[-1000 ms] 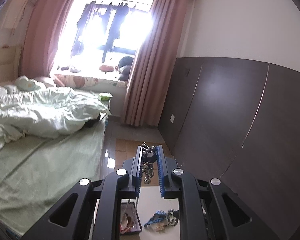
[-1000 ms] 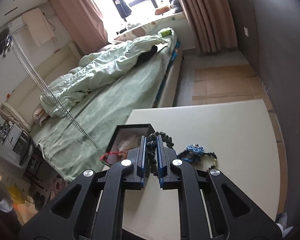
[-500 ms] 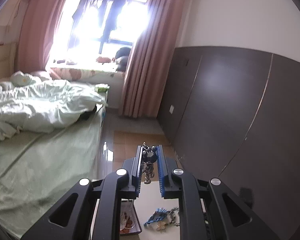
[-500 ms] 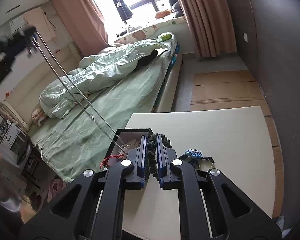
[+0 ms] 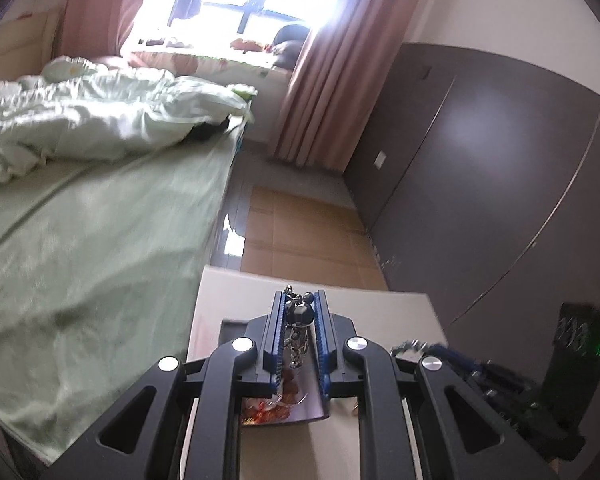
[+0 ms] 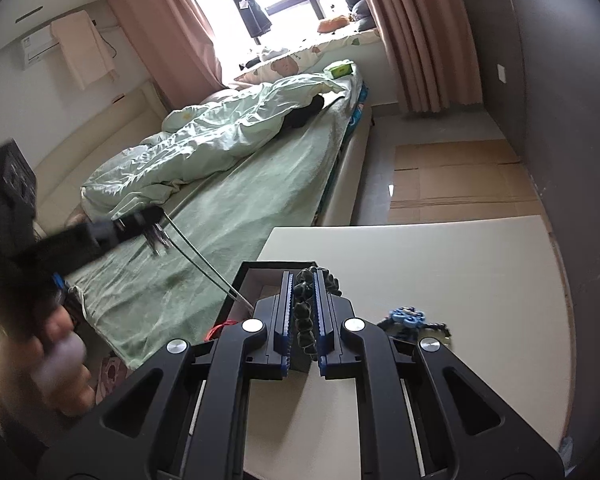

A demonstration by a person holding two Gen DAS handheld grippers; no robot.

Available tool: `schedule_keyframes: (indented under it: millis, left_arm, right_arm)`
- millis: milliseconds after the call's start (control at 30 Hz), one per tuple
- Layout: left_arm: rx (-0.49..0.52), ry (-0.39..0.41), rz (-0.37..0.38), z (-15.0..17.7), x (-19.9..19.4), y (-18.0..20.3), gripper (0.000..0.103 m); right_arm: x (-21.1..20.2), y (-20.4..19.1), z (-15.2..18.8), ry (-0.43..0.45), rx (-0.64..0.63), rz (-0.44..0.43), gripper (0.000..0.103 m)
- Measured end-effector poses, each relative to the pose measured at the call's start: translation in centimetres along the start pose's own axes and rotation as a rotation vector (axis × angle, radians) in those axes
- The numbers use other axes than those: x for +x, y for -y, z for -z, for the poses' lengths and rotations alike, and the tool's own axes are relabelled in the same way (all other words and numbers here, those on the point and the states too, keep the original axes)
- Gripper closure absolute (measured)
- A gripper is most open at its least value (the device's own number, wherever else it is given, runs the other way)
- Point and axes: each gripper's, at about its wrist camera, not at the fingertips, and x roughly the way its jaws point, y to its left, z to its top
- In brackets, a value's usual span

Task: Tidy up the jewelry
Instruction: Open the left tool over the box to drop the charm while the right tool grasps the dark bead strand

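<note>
My left gripper [image 5: 299, 304] is shut on a silver chain necklace [image 5: 297, 332] with dark beads at its top. The chain hangs down over the black jewelry box [image 5: 296, 408]. In the right wrist view the left gripper [image 6: 156, 220] is a blurred shape at the left, and the chain [image 6: 204, 268] runs from it down into the box [image 6: 256, 276]. My right gripper [image 6: 303, 280] is shut on a dark bead bracelet [image 6: 305, 312] above the box's right edge. A blue bead piece [image 6: 408, 318] lies on the white table [image 6: 440, 280] to the right of the box.
A bed with green sheets [image 6: 236, 200] stands left of the table. A dark wall panel [image 5: 500, 180] runs along the right. Flat cardboard [image 6: 456, 176] lies on the floor beyond the table. A red cord [image 6: 220, 328] sits in the box's near corner.
My left gripper has come down with the chain, so the table and box now fill more of its view. The chain now hangs shorter and slacker into the box. The right gripper has barely moved.
</note>
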Motion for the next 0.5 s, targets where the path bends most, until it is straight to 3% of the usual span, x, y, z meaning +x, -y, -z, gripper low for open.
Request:
schedule_keyframes:
  millis: [267,333,367,400,500]
  left_arm:
    - [-0.012,-0.097,-0.005,3.3,2.8,-2.0,0.090]
    - [-0.012,-0.112,-0.013,3.8,3.2,-2.3,0.072]
    - [-0.016,-0.106,-0.016,4.0,3.2,-2.6,0.053]
    - [-0.015,-0.093,-0.019,4.1,3.0,-2.7,0.048]
    - [0.002,-0.074,-0.036,4.1,2.4,-3.0,0.048]
  right_arm:
    - [3.1,-1.0,-1.1,-0.004,-0.001,-0.037,0.092]
    - [3.7,-1.2,-0.9,0.002,-0.009,-0.052,0.092]
    - [4.0,-1.2,-0.8,0.002,-0.010,-0.061,0.092]
    - [4.4,-1.1,-0.5,-0.004,-0.009,-0.067,0.092]
    - [5.4,-0.9,0.1,-0.033,0.000,-0.062,0.092]
